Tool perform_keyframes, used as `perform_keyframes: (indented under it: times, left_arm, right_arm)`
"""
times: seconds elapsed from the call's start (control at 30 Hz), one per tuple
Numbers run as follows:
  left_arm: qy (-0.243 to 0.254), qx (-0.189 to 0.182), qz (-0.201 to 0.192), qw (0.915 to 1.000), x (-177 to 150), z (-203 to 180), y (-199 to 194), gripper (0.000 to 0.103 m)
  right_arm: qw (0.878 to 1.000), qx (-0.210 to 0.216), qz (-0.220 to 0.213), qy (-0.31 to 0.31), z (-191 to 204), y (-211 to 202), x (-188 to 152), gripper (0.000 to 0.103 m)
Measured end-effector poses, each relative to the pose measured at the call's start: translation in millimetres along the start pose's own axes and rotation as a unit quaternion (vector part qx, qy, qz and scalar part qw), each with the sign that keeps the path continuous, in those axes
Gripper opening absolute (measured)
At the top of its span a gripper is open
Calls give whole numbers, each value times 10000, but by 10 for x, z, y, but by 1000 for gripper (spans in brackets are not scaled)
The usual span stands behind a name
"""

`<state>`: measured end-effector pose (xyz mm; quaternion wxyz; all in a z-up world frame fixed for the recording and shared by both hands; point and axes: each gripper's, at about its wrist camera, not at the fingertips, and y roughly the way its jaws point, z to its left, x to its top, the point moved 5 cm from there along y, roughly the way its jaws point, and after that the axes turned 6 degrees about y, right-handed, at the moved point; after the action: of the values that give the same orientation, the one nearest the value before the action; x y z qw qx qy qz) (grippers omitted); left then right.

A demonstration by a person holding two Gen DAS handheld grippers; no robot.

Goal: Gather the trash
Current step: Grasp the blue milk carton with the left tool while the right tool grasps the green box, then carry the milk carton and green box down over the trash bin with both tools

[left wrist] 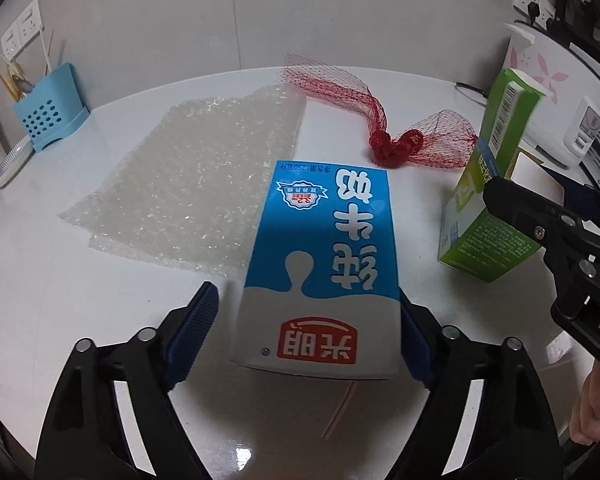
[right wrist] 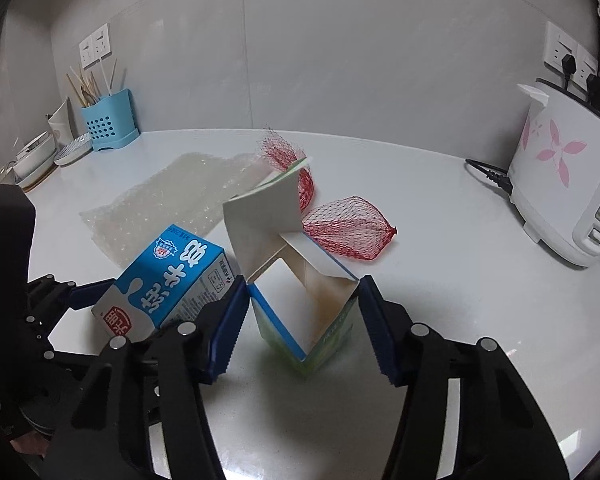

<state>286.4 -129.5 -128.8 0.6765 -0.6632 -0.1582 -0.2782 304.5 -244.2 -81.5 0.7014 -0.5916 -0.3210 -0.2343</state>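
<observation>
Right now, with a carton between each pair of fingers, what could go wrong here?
1. The right gripper appears to pinch the open green box across opposite corners; the empty cardboard could fold or twist out.
2. On the left gripper, only one side seems to touch the milk carton; closing could skid it toward the bubble wrap.
3. The thin straw by the carton's near end could get left behind.
</observation>
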Motion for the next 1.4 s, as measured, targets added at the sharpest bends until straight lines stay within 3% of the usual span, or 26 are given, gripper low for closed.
perform_keyframes:
  times: [0.03, 0.37, 0.8, 1.4]
  left_arm:
    - [15, -13, 17, 10000, -6, -14, -3, 66]
    - [-17, 85, -98, 9999, -55, -19, -151, 65]
    - [-51, 134, -348, 9993, -198, 107, -562, 65]
    - [-215, 67, -735, 9970, -731, 332, -1324, 65]
  right_arm:
    - [10000, -19, -3, 2, 7, -4, -1, 51]
    - [9998, -191, -81, 36, 2, -142, -45, 45]
    - [9992, -229, -285, 144, 41, -532, -88, 45]
    - [9971, -225, -682, 235, 288, -1314, -481, 45]
